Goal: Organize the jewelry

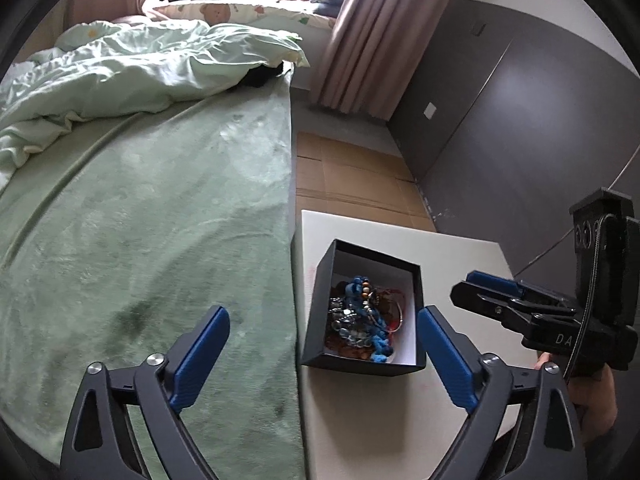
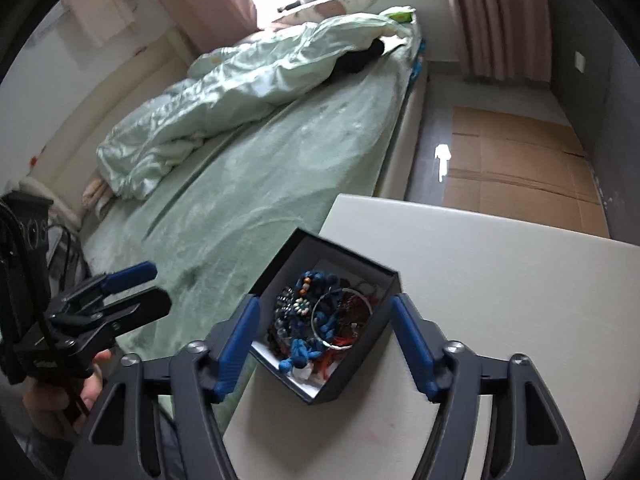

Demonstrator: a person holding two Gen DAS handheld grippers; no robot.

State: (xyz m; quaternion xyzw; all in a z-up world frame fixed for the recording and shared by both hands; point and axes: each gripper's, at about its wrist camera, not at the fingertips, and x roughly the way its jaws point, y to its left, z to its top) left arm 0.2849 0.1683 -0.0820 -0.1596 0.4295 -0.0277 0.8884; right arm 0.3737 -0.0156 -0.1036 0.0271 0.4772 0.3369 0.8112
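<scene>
A black open box [image 1: 316, 320] with a white inside stands on a white table [image 1: 460, 264] beside the bed. It holds a tangle of jewelry [image 1: 362, 318]: blue cord, beads, clear stones and a silver hoop [image 2: 334, 320]. The box also shows in the right wrist view [image 2: 372, 340]. My left gripper [image 1: 324, 356] is open and empty, its jaws spread around the near side of the box. My right gripper [image 2: 326, 344] is open and empty, its jaws on either side of the box, above it. Each gripper shows from the side in the other view, the right one [image 1: 492, 292] and the left one [image 2: 132, 280].
A bed with a green blanket [image 1: 160, 220] and a rumpled pale duvet [image 1: 120, 68] lies left of the table. Flat cardboard [image 1: 352, 176] covers the floor beyond the table. A dark wall panel [image 1: 520, 120] and pink curtains [image 1: 368, 32] stand at the right.
</scene>
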